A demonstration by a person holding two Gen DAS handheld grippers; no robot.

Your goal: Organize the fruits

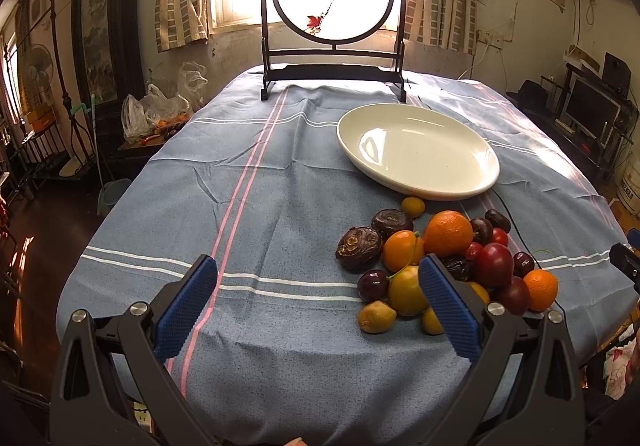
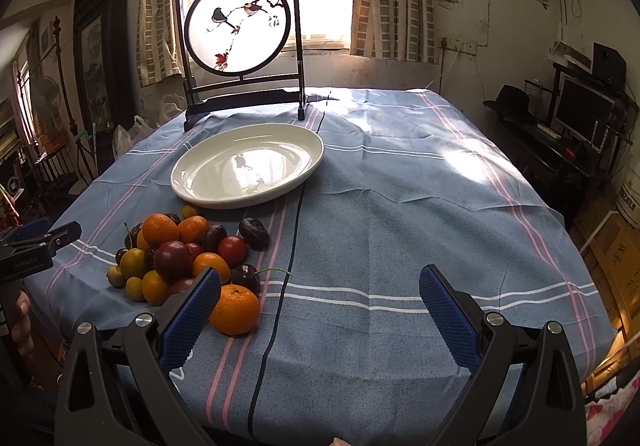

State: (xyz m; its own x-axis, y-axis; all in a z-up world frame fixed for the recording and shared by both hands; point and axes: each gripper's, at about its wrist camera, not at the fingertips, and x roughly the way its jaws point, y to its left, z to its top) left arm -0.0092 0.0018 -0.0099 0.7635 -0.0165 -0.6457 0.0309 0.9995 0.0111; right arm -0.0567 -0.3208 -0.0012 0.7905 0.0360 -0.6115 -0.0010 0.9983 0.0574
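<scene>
Both grippers wide open, empty, above the tablecloth [image 1: 260,174].
Left gripper [image 1: 318,300] just left of fruit pile [image 1: 436,262]; right gripper [image 2: 320,304] just right of it. White plate [image 2: 208,160] lies beyond the pile, nearly touching.

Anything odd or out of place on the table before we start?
Nothing spilled or broken. The mixed fruits lie heaped on the blue striped tablecloth, while the white oval plate beside them holds nothing. A thin black cable runs across the cloth, passing under the plate's edge. Both grippers are open, holding nothing.
</scene>
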